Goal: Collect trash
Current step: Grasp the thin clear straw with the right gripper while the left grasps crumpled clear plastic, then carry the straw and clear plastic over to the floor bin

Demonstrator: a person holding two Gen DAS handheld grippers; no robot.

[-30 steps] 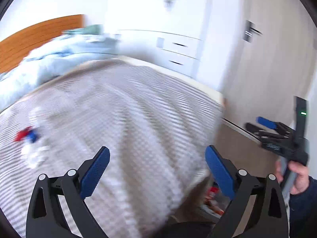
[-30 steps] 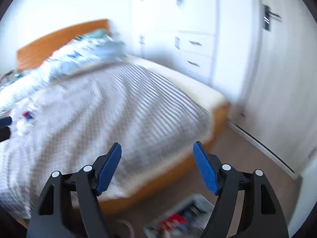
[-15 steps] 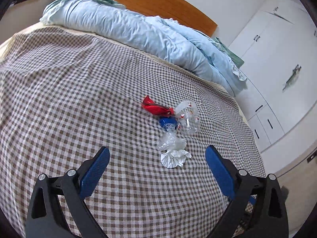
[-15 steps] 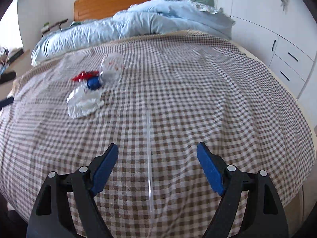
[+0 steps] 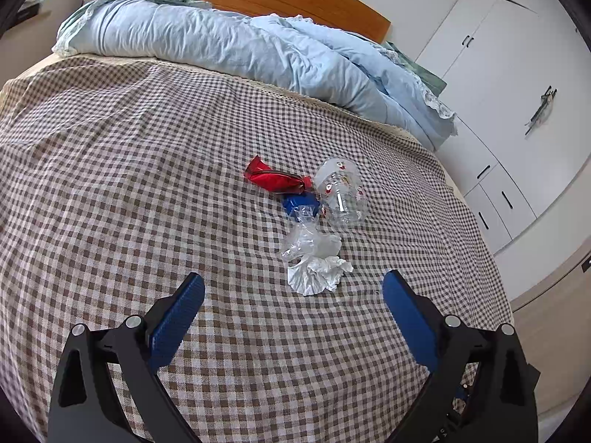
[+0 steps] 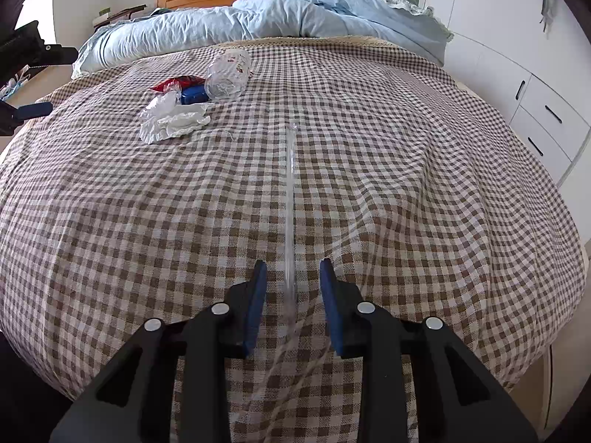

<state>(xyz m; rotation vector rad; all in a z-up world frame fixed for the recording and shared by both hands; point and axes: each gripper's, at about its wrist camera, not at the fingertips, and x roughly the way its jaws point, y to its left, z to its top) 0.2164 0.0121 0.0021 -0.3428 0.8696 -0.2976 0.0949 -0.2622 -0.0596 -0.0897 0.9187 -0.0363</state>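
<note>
Starting point, by look of it: nothing collected, all trash on bed point(image 5: 110, 155). Red wrapper point(image 5: 275, 179), blue piece point(image 5: 299, 203), clear cup point(image 5: 341, 193), crumpled film point(image 5: 308, 243), white tissue point(image 5: 316, 273) clustered mid-bed, toward far-right corner. Your left claw point(image 5: 293, 304) spread wide, empty, tissue just beyond its tips. Your right claw point(image 6: 290, 284) closing, pads short of touching; clear straw point(image 6: 290, 199) runs between them, near foot edge.

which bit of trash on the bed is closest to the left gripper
The crumpled white tissue; it lies nearest the left gripper, ahead of the clear wrap, blue wrapper, red wrapper and cup.
</note>
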